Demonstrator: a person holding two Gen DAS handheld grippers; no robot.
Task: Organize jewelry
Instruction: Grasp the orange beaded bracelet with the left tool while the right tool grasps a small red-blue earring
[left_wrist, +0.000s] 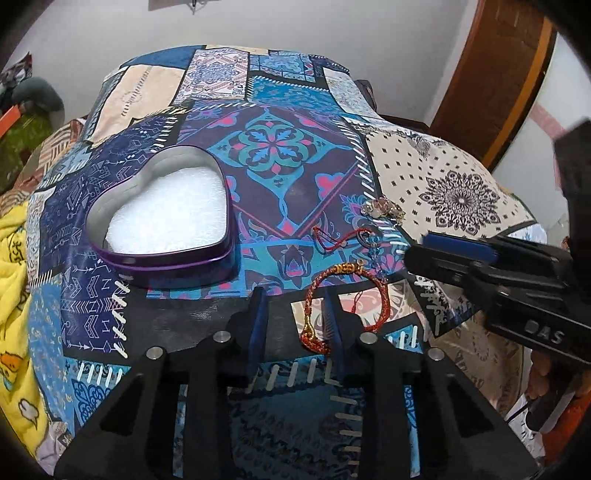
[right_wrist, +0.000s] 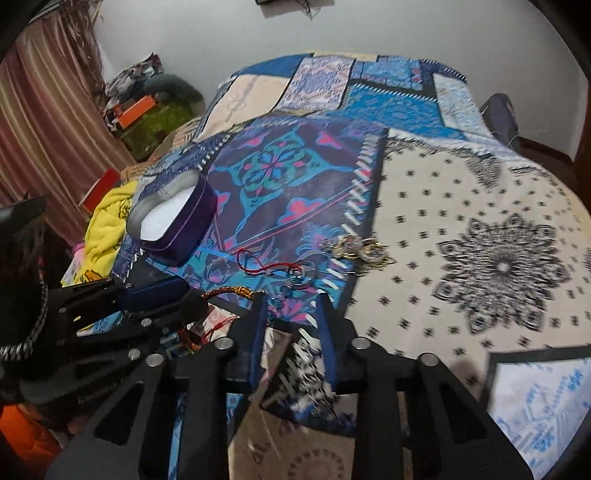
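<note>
A purple heart-shaped tin (left_wrist: 162, 218) with white foam inside lies open on the patchwork cloth; it also shows in the right wrist view (right_wrist: 173, 223). A red and gold braided bracelet (left_wrist: 343, 295) lies on the cloth, and my left gripper (left_wrist: 295, 299) is open with its right finger inside the loop. A thin red cord (left_wrist: 328, 238) (right_wrist: 258, 266), a blue bead piece (left_wrist: 371, 243) (right_wrist: 299, 277) and a heap of gold and silver rings (left_wrist: 380, 208) (right_wrist: 360, 249) lie beyond. My right gripper (right_wrist: 291, 306) is open and empty just short of the bead piece.
The patchwork cloth (left_wrist: 280, 155) covers a raised surface that drops off at its edges. A yellow blanket (left_wrist: 14, 258) lies at the left. A wooden door frame (left_wrist: 491, 81) stands at the right. Boxes and bags (right_wrist: 144, 107) sit by the wall.
</note>
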